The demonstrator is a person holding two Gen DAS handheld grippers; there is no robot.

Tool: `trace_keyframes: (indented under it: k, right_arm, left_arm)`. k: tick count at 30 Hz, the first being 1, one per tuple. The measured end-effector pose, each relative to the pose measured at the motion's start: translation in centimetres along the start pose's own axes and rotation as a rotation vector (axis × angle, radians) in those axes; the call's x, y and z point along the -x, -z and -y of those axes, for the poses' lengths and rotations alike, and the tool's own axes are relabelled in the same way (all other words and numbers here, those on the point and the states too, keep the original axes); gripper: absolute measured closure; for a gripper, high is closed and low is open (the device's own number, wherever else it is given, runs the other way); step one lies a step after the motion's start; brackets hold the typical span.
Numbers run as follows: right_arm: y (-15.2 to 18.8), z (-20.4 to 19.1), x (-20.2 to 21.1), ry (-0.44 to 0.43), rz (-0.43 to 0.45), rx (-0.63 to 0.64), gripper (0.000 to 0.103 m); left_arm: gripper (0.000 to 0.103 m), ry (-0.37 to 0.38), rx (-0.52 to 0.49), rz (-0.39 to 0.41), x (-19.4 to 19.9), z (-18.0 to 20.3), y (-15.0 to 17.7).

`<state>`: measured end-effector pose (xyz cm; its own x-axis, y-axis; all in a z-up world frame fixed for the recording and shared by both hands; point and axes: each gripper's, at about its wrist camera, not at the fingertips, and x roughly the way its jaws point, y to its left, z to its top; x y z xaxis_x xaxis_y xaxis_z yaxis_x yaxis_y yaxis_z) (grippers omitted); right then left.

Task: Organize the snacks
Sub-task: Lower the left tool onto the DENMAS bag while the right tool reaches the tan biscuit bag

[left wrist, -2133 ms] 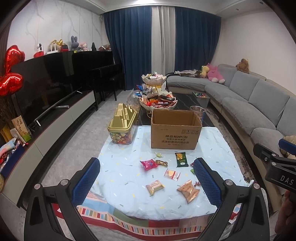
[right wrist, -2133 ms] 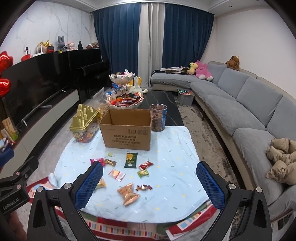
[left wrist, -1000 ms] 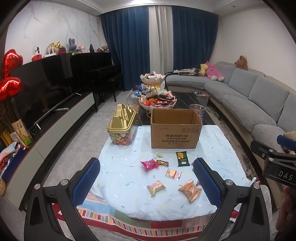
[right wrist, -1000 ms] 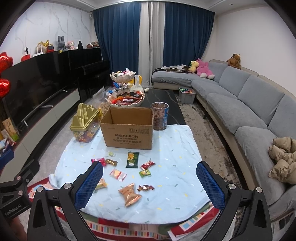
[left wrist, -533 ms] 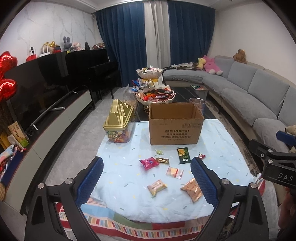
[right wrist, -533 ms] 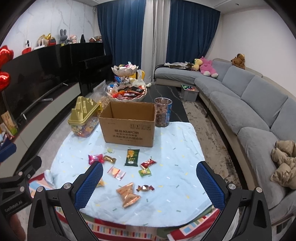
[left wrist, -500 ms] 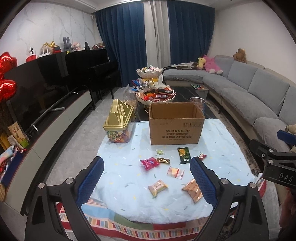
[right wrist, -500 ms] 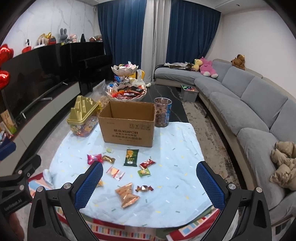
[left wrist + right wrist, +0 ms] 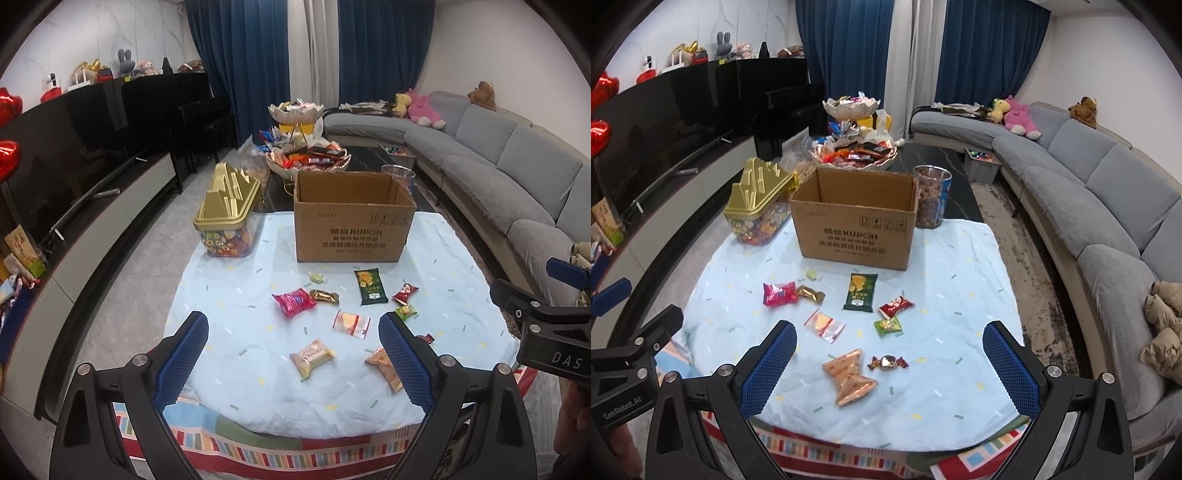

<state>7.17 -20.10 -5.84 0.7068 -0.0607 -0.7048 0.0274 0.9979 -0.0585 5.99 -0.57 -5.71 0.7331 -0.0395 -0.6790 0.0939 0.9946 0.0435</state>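
While both grippers hang above the near edge of the table, the snacks lie spread on the light blue cloth point(image 9: 960, 258) in front of an open cardboard box point(image 9: 855, 225). On the front of the box the word "KUPOH" is printed, with lines of Chinese characters beside and under it that I cannot read with certainty.

The left gripper point(image 9: 291, 347) has its blue fingers spread wide and nothing is between them; its jaws have just closed a little, but they remain far apart. The right gripper point(image 9: 889, 354) is also wide, with no snack in its grip. In the left wrist view the body of the right gripper carries the letters "DAS"; in the right wrist view the body of the left gripper carries "GenRobot.AI".

Among the snacks, a beige packet point(image 9: 312, 357) reads what looks like "DENNIS", but the letters are small. A dark green packet point(image 9: 860, 292) with a yellow picture lies just before the box, a pink packet point(image 9: 779, 293) lies to its left, touching a small gold candy point(image 9: 810, 294). A copper-coloured packet point(image 9: 849, 377) and a twisted candy point(image 9: 887, 362) are nearest to the right gripper. A jar with a gold lid point(image 9: 759, 206) stands left of the box, and a clear jar of brown balls point(image 9: 931, 197) stands behind its right corner.
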Motion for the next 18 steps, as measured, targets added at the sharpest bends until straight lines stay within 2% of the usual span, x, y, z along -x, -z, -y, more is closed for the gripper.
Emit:
trace_keyframes:
  k: [9,18]
  right_arm:
    - [1.1,-1.4,-3.8,-0.014,-0.049,0.047,0.002]
    - [2.4,-2.8,-8.3,-0.048,-0.115,0.086,0.015]
  left_arm:
    - [0.008,0.022,-0.021,-0.055,-4.0,-0.4,1.1]
    - [0.015,0.062,-0.125,-0.117,-8.8,0.5,3.0]
